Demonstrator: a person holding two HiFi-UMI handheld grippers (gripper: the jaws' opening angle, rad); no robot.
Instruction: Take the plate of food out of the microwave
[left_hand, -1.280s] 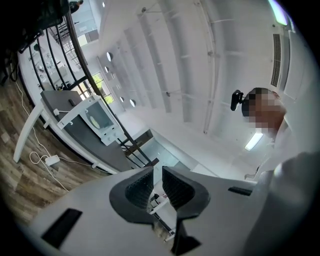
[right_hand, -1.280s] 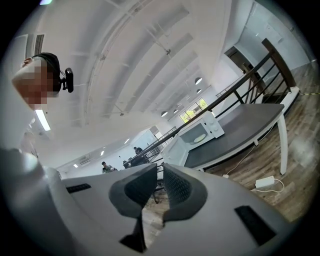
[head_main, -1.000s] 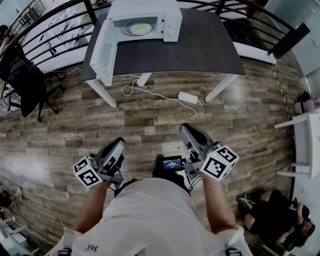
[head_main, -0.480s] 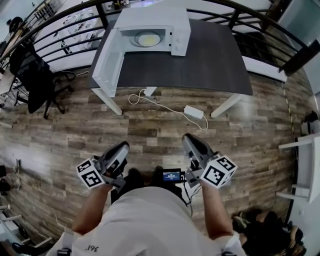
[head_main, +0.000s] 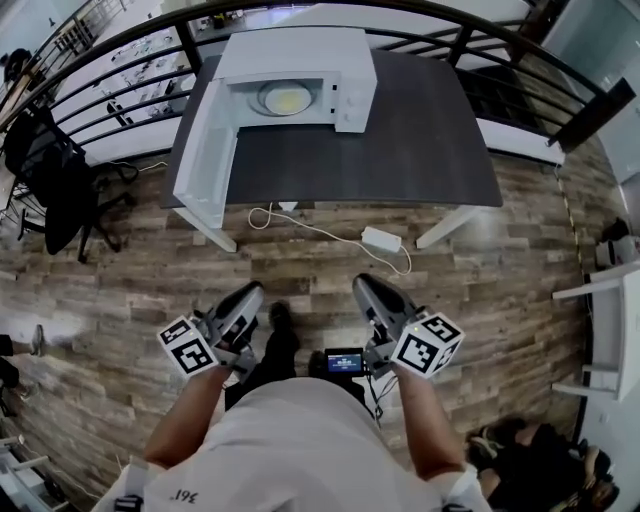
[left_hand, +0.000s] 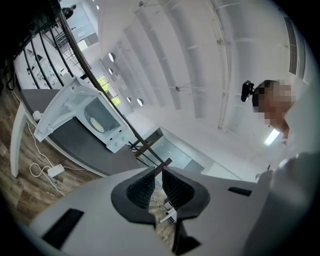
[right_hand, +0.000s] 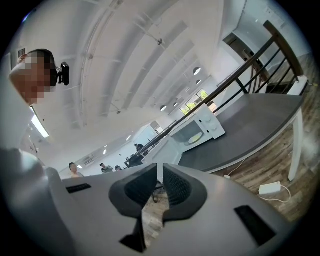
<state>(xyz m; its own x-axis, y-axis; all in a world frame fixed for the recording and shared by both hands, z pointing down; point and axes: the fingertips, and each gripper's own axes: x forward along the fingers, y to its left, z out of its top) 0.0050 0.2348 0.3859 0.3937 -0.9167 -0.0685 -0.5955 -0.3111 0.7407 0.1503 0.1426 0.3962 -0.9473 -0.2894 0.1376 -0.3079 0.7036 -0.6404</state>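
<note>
Since a second ago the person has stepped closer to the worktop (head_main: 400, 150), which now sits larger and lower in the head view. A shoe (head_main: 278, 318) now shows on the wood floor between the two tools. The left tool (head_main: 250, 292) and the right tool (head_main: 362, 284) are held level over the floor, close to the body and well short of the worktop. Each has its jaws drawn almost together, with only a slit between them and nothing in it.

The microwave (head_main: 345, 60) stands at the worktop's far left with its door (head_main: 200, 150) swung wide open to the left. The plate of food (head_main: 285, 98) lies inside the cavity.

I judge this to be the approach step. The next move calls for closing the gap to the worktop, spreading one tool's jaws, and reaching into the cavity for the plate's near rim.
</note>
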